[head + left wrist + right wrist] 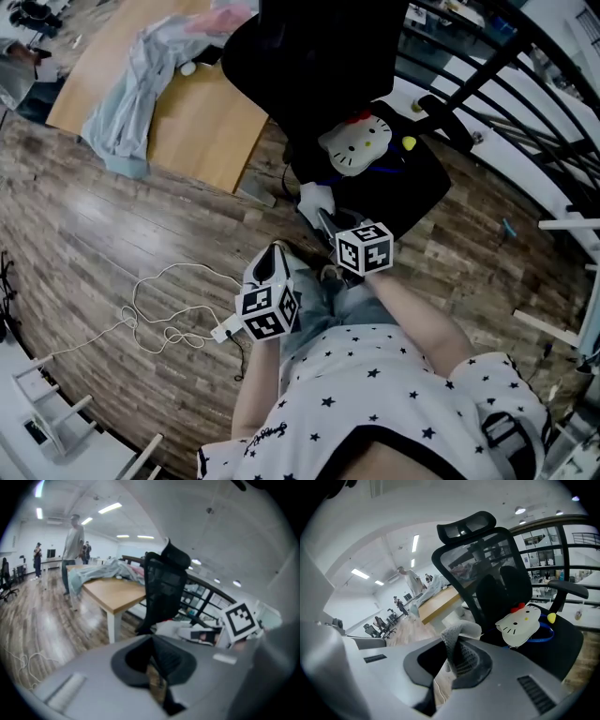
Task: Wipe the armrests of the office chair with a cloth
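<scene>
My right tongs (454, 660) clamp the cloth (461, 631), facing the chair (487, 583), ready for its armrest (568, 589); my left tongs (157, 672) sit closed, empty.

Open office: wooden desk (202, 131), mesh chair (487, 569), ceiling strip lights (110, 508).

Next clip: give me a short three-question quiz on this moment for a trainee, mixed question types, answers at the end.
1. True or false: the cloth is held in the fingers of the left gripper.
2. What lies on the chair seat? A) a cat-face toy B) a keyboard C) a mug
3. Short answer: which piece of furniture carries the pale blue fabric?

Key
1. False: the right gripper holds it; nothing shows between the left one's fingers.
2. A
3. The wooden table behind the chair.
</scene>
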